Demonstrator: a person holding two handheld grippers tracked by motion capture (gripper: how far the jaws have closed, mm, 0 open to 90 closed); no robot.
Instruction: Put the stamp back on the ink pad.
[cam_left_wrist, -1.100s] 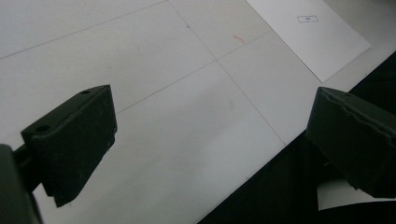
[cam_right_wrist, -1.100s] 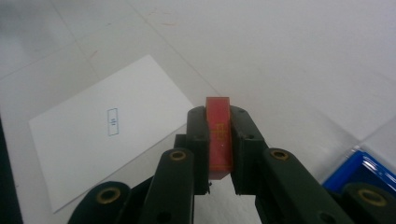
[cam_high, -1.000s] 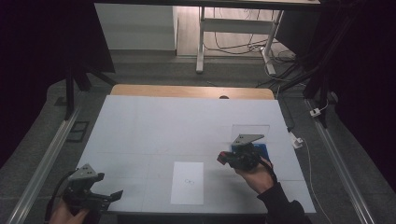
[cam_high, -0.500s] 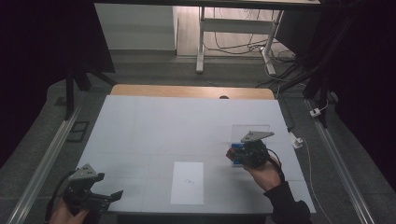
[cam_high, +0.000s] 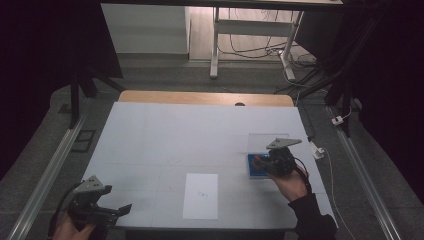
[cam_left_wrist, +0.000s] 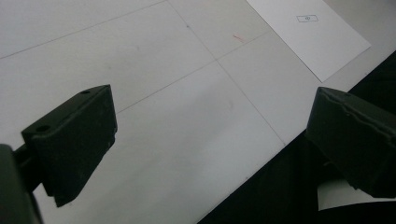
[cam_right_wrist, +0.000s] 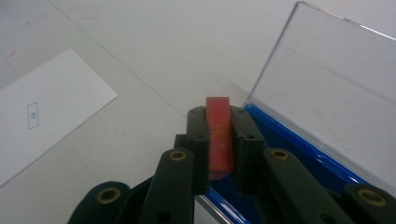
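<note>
The left black two-jaw gripper (cam_high: 107, 212) carries a grey three-cornered plate on top, and a dark cable loops from its rear. In the left gripper view its jaws are matte black wedge-shaped blocks with small round holes near their edges. The right black two-jaw gripper (cam_high: 260, 162) bears the same grey plate and a thin black cable trailing past the wrist. In the right gripper view its black linkage bars (cam_right_wrist: 173, 186) show brass-coloured pivot rings. The person's right forearm wears a dark long sleeve (cam_high: 312, 220).
</note>
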